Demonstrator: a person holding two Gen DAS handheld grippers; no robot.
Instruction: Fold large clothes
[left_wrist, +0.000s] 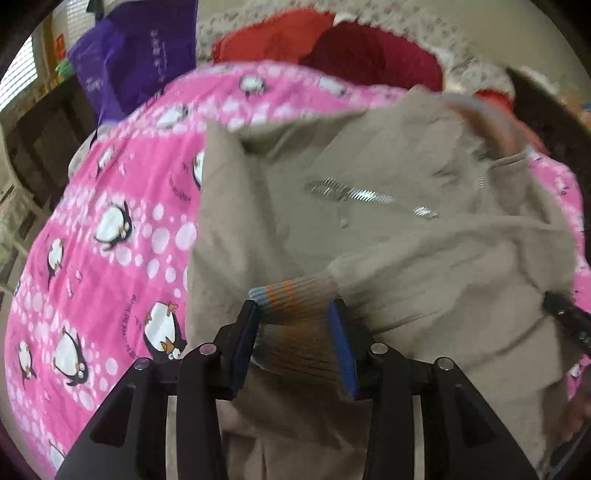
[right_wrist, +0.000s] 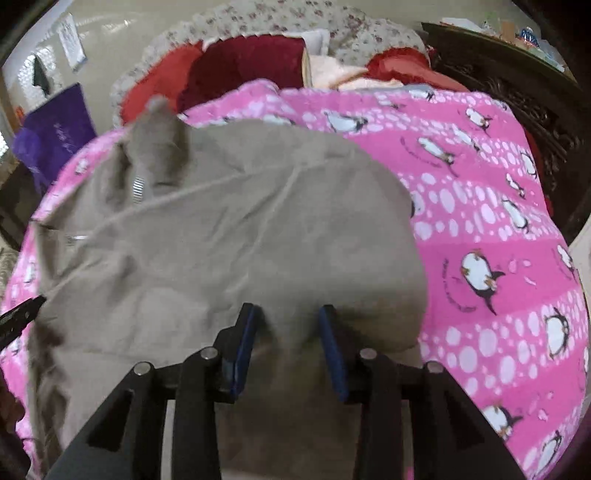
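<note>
While tilted down, left hand-held gripper (left_wrist: 297, 308) around cuff (left_wrist: 291, 295)

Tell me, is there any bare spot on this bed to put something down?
Yes: the pink penguin blanket lies bare beside the beige jacket, and again on its other side. The head end is crowded with red cushions.

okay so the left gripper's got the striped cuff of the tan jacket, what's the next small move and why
Probably carry the ribbed cuff across the tan jacket toward its zipper and lay the sleeve flat. The left gripper is clamped on the cuff, the sleeve already lies partly over the body, and the right gripper stands open over the jacket, holding nothing.
</note>
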